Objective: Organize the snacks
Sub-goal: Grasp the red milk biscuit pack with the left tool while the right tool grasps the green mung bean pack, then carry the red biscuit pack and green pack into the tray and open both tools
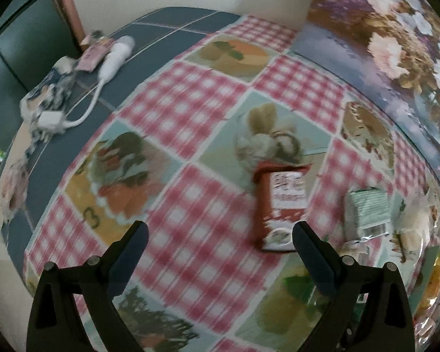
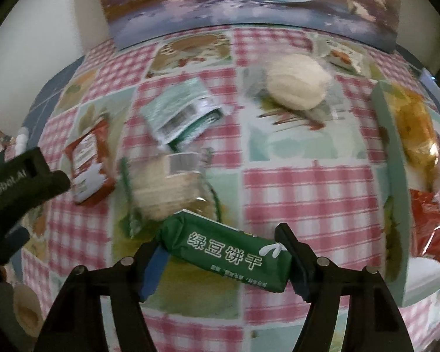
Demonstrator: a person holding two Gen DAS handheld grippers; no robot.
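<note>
Right claw (image 2: 223, 256) gripping green packet (image 2: 228, 253), cracker pack (image 2: 170, 184) behind

**Dim, smeared fisheye feeds**

I see both views dim and flatly lit, with no hard shadows. Motion blur smears the tablecloth (image 1: 190, 205) and its snacks. Fisheye bending curves the edges; the corners go black.

Red packet (image 1: 280, 208) print blurred, unreadable; tray (image 2: 396, 182) contents cut off at right edge.
</note>
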